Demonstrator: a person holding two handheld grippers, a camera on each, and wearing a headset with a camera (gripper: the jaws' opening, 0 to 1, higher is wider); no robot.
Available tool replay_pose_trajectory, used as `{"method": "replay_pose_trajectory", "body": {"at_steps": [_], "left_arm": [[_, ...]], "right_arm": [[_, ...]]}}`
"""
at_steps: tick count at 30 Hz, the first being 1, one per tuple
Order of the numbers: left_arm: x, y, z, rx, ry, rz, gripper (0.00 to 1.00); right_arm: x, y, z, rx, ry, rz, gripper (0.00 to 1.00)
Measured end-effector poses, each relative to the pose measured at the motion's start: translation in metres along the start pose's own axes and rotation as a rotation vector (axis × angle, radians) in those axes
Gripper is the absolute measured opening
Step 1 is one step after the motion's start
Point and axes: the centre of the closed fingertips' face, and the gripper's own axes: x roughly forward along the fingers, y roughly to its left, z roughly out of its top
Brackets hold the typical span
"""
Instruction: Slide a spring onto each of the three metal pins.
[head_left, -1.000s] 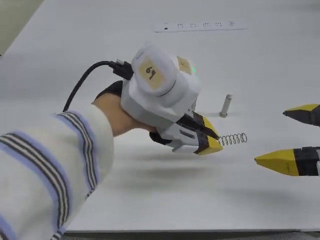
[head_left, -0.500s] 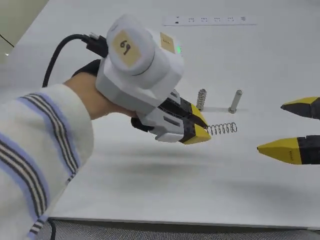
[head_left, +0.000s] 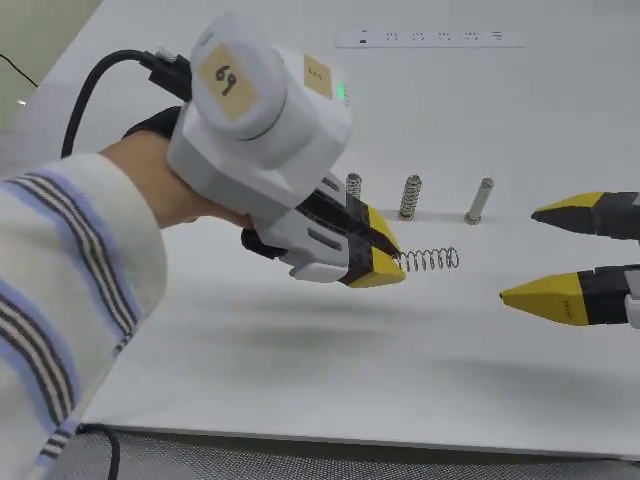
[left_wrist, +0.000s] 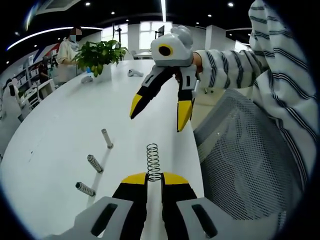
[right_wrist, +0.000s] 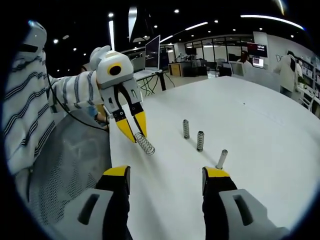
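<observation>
Though the yellow-tipped right gripper (head_left: 522, 252) was cut off at the head view's edge, its jaws plainly stood spread. The white, yellow-tipped left gripper (head_left: 385, 270) was pinching one end of a thin coiled metal spring (head_left: 428, 260), and its body hid the base of the nearest spring-covered pin (head_left: 353, 185). Held over the white table (head_left: 300, 380), the spring lay roughly level, free end pointing at the right gripper. A second spring-covered pin (head_left: 410, 197) and a bare metal pin (head_left: 480, 200) stood upright behind.
</observation>
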Motion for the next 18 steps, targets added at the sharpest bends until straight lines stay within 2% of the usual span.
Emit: {"method": "replay_pose_trajectory", "body": {"at_steps": [3,5,7,14,18], "left_arm": [[-0.001,-0.001,0.002,-0.003,-0.006,-0.003,0.03],[-0.002,-0.002,0.002,-0.006,-0.006,-0.003,0.03],[-0.002,-0.003,0.002,-0.003,-0.008,-0.008,0.03],[0.002,-0.008,0.002,0.005,-0.014,-0.025,0.03],[0.004,-0.011,0.003,0.003,-0.027,-0.038,0.03]], "right_arm": [[0.005,0.004,0.003,-0.03,-0.007,0.03,0.48],[0.009,0.009,0.008,-0.02,-0.031,0.072,0.46],[0.013,0.011,0.01,-0.024,-0.036,0.084,0.43],[0.022,0.02,0.006,-0.028,-0.021,0.155,0.33],[0.024,0.023,0.003,-0.032,-0.009,0.174,0.3]]}}
